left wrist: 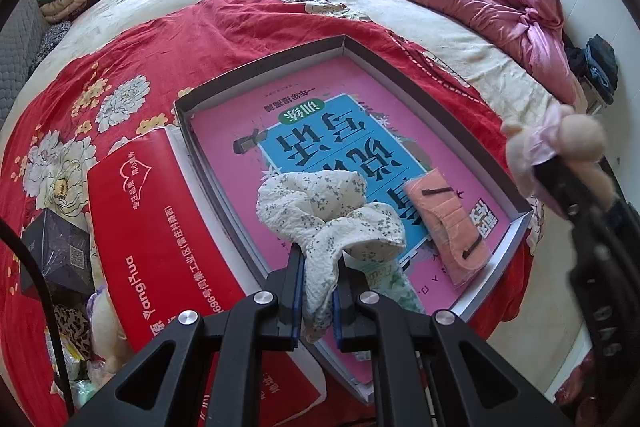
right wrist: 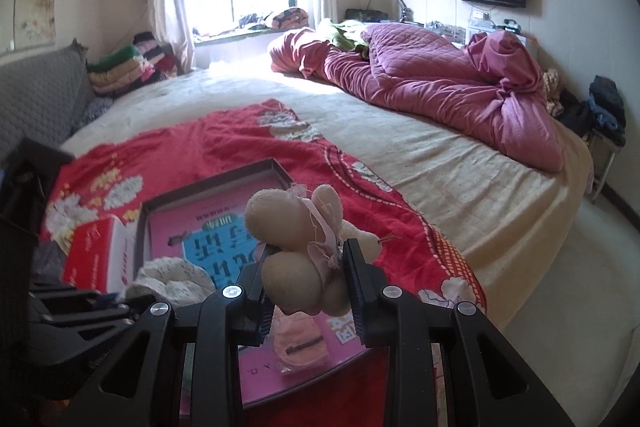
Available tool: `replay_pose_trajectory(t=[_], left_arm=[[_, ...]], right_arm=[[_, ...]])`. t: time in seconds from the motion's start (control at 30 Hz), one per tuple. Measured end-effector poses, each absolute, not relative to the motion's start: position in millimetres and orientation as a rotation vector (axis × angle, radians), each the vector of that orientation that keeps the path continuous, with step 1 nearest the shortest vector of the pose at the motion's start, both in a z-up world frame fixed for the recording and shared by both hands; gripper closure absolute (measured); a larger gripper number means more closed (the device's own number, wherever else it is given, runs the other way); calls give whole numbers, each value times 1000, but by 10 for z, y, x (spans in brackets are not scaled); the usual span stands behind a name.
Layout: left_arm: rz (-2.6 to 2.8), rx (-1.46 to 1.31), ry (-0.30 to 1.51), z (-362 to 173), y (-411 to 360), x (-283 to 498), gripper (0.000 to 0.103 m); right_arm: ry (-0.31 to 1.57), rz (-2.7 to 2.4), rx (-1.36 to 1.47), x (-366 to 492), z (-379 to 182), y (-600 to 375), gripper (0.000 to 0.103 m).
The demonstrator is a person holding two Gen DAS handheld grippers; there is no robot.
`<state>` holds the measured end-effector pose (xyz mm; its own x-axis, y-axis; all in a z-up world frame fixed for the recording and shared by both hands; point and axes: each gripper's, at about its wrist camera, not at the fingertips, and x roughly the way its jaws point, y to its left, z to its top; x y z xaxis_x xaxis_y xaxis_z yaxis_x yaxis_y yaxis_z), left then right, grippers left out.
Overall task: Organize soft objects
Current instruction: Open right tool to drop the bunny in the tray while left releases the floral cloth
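My left gripper (left wrist: 318,267) pinches the floral cloth (left wrist: 332,215); my right gripper (right wrist: 308,259) clamps the plush toy (right wrist: 296,227). Risk: trailing cloth may snag the box (left wrist: 182,115) rim on release.

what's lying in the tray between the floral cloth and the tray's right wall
A peach folded cloth lies between the floral cloth and the tray wall, in the left wrist view.
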<state>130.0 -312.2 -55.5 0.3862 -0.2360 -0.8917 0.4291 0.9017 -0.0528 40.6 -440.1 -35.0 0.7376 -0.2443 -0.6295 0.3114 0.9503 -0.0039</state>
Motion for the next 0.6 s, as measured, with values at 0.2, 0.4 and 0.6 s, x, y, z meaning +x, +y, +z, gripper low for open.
replay_pose_trajectory(t=[0.2, 0.4, 0.6], left_arm=[[-430, 187, 1107, -569, -3089, 1336, 92], [-426, 187, 1117, -594, -3084, 1350, 92], [-430, 183, 1117, -600, -3080, 1359, 92]], right_arm=[[794, -266, 82, 533, -686, -4344, 70], [852, -217, 104, 584, -869, -4313, 68], [872, -166, 134, 591, -888, -4282, 65]])
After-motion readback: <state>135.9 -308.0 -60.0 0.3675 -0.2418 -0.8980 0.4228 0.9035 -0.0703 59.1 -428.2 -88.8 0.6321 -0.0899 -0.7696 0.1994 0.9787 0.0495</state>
